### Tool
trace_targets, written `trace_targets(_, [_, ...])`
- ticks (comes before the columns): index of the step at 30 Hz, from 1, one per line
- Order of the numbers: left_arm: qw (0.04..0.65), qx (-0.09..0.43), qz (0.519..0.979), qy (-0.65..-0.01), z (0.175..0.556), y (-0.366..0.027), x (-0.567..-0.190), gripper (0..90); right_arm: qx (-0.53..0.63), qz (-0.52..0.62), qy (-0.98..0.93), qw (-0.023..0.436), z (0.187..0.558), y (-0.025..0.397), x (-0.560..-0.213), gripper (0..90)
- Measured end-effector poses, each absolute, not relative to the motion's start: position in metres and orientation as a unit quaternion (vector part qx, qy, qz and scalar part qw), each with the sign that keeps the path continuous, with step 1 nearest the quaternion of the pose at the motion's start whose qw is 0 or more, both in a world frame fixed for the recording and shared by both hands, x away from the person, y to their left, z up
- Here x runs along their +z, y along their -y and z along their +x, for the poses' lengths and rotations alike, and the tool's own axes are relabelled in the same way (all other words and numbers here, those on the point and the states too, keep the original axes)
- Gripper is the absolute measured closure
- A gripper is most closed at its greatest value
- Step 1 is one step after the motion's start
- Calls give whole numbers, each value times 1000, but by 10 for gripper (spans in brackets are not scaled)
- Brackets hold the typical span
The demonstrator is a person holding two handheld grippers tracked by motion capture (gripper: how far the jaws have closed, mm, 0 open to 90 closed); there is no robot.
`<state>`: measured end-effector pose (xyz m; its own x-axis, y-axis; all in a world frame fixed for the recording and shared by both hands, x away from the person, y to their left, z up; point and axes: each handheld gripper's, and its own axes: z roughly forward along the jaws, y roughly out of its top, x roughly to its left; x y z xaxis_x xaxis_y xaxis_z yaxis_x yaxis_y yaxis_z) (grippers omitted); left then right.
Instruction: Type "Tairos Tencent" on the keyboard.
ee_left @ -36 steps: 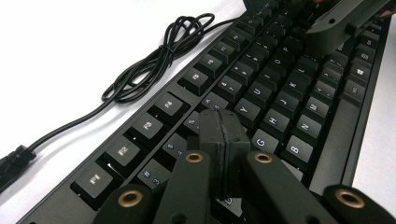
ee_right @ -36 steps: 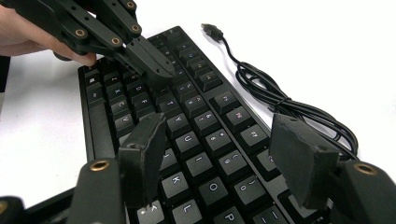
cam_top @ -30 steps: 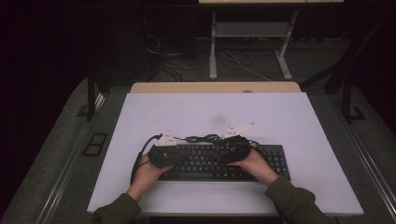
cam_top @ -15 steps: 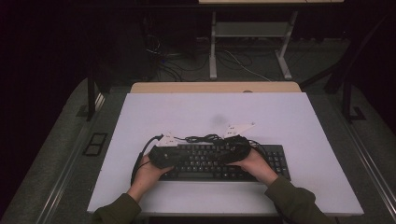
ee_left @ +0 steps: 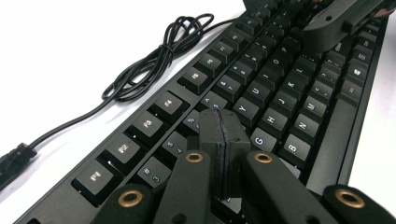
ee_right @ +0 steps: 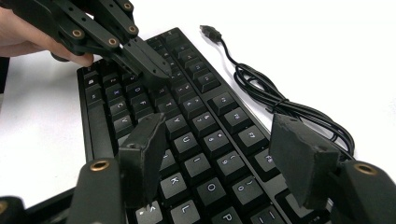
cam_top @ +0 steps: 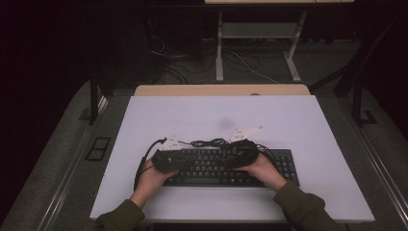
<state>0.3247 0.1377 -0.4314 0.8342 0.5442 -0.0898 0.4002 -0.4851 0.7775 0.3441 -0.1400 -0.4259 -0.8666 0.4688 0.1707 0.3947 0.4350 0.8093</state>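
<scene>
Keyboard (ee_left: 261, 88) beneath both tools: left tool (ee_left: 219, 122) pressed together, right tool (ee_right: 219, 154) spread apart.

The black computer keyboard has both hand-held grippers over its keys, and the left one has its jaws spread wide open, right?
Not quite. Over the black computer keyboard, the left hand-held gripper has its jaws pressed shut together, as the left gripper view shows. The right hand-held gripper is the one spread wide open. Both are indeed over the keys.

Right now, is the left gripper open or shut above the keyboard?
Shut. In the left gripper view, the left gripper has its two jaws pressed flat together with no gap, nothing held between them, tips over the keyboard near the number row.
</scene>
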Motion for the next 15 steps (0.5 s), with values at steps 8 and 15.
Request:
trace_targets(8, [438, 83, 852, -274, 323, -144, -426, 854, 466, 256, -846, 40, 344, 140, -426, 357])
trace_targets(15, [446, 83, 846, -280, 319, -149, -424, 744, 467, 256, -845, 41, 344, 142, -426, 357])
